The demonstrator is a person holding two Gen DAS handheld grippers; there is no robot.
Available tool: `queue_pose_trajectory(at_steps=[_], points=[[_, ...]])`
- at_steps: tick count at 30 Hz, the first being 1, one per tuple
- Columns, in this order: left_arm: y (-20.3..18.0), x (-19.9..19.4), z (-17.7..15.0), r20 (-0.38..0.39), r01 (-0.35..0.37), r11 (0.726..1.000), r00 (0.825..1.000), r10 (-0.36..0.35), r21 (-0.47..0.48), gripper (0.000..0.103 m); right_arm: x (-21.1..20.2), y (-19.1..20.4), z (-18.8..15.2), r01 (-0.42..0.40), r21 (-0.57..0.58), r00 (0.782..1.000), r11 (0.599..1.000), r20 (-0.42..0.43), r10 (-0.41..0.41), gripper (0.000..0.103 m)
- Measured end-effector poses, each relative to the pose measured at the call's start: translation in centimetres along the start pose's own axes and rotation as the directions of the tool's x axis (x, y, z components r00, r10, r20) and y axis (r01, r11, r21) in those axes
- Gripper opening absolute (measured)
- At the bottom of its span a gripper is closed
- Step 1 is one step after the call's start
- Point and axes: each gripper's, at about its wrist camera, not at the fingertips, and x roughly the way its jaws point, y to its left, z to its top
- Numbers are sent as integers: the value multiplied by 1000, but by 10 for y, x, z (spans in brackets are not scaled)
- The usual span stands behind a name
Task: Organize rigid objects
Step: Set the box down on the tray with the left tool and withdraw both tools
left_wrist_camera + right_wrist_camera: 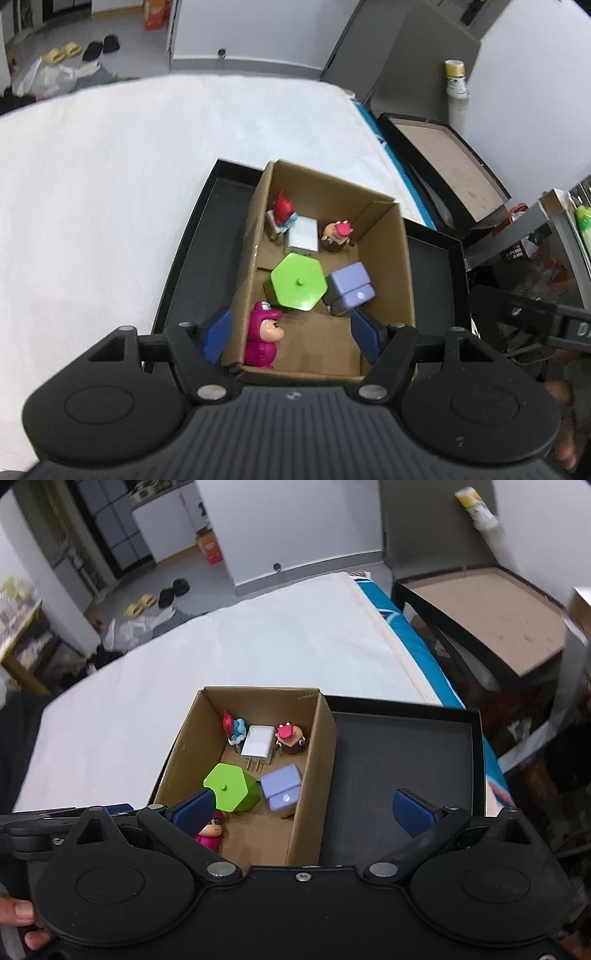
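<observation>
From the left wrist, the left gripper [291,338] hung parted and empty over the cardboard box [404,266], where the pink figurine [263,339], green hexagonal block [299,282] and lilac box [351,288] sat. From the right wrist, the right gripper [304,810] gaped wide, holding nothing, above the black tray [406,753].

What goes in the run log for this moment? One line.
left gripper: open, empty | right gripper: open, empty | cardboard box: six items inside | black tray: bare
</observation>
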Motion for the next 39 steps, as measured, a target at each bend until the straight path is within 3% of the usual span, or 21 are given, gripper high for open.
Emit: queue_pose_trajectory(at_steps=[5, 9, 17, 20, 28, 33, 39], points=[[-12, -21, -6, 35, -1, 999, 999, -1, 39, 69, -10, -13, -19, -8, 86, 999, 996, 31, 6, 103], [-19, -35, -13, 49, -9, 999, 999, 7, 54, 69, -21, -17, -32, 14, 106, 998, 994, 64, -21, 103], [-31, -72, -25, 103, -22, 996, 995, 13, 89, 70, -47, -13, -48, -34, 114, 994, 993, 109, 21, 103], [-35, -84, -28, 116, -20, 994, 993, 8, 106, 83, -59, -12, -52, -14, 120, 990, 993, 138, -3, 103], [-42, -115, -42, 165, -6, 990, 986, -18, 141, 102, -89, -7, -67, 13, 141, 982, 990, 186, -39, 103], [-42, -133, -52, 187, 20, 986, 981, -51, 165, 102, -105, -2, -80, 35, 157, 972, 987, 226, -71, 103], [-40, -163, -60, 268, 25, 985, 961, -72, 173, 102, -125, 5, -88, 52, 162, 961, 985, 260, -94, 103]])
